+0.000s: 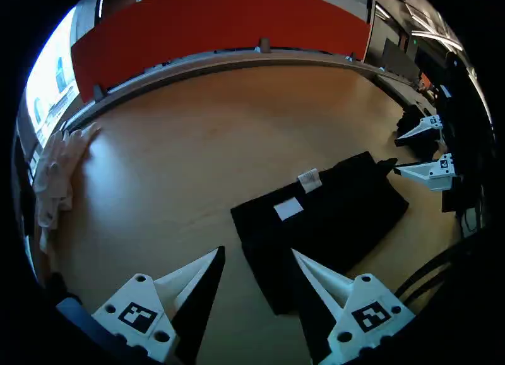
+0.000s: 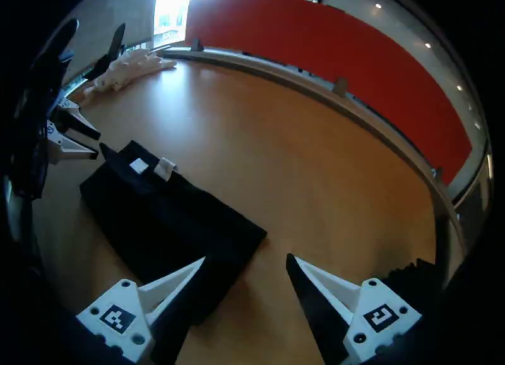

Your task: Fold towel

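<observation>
The left gripper (image 1: 257,250) holds its 2 fingers spread apart. The folded black towel (image 1: 328,220) lies flat on the wooden table (image 1: 177,144) just ahead and to its right. The right gripper (image 2: 246,257) is likewise spread, with a towel corner just ahead-left of it. Bare tabletop extends beyond both to the red partition (image 1: 221,24), and a white cloth (image 1: 57,169) lies at the table edge far left of the left gripper.

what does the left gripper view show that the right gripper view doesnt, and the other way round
Left gripper view: what look like black cables by the table's near right edge, and a dim office area past the divider's end. Right gripper view: a dark jagged object at the lower right, too dark to identify. Both: the black towel with its white tag, the wooden table, the red divider, a white cloth, and the open left gripper and right gripper.
</observation>
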The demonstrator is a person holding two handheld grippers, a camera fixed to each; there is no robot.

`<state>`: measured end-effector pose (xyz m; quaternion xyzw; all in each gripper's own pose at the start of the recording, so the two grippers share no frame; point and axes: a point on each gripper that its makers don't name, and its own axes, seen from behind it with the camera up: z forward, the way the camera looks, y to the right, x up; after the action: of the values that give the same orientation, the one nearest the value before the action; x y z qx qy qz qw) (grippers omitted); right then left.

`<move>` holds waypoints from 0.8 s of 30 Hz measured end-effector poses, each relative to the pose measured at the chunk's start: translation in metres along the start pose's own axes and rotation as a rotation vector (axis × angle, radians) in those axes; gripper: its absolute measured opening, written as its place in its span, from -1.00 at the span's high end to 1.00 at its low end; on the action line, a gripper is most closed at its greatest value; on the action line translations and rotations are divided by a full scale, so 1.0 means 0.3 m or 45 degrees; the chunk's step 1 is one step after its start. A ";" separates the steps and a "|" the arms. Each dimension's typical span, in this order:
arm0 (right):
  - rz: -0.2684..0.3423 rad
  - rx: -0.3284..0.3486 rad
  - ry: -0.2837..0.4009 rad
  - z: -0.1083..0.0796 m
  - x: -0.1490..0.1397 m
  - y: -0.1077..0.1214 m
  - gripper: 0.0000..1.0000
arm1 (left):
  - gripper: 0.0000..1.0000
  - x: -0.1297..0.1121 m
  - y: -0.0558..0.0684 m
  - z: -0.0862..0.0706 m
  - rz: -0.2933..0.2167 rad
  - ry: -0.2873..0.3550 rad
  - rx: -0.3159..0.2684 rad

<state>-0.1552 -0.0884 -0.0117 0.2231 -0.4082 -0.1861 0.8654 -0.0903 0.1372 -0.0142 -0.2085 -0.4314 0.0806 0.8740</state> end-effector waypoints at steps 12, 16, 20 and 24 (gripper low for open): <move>0.013 -0.004 0.030 -0.028 -0.003 -0.010 -0.97 | -0.34 -0.017 -0.005 -0.028 -0.004 0.006 0.024; 0.010 -0.004 0.036 -0.046 -0.012 -0.016 -0.97 | -0.34 -0.029 -0.005 -0.045 -0.004 0.008 0.028; 0.011 -0.001 0.040 -0.069 -0.022 -0.024 -0.97 | -0.34 -0.041 -0.006 -0.062 -0.008 0.011 0.032; 0.014 0.002 0.038 -0.088 -0.039 -0.033 -0.98 | -0.34 -0.055 -0.004 -0.079 -0.020 0.012 0.037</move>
<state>-0.1428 -0.0846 -0.0393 0.2242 -0.3965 -0.1776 0.8723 -0.0818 0.1238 -0.0383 -0.1926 -0.4276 0.0789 0.8797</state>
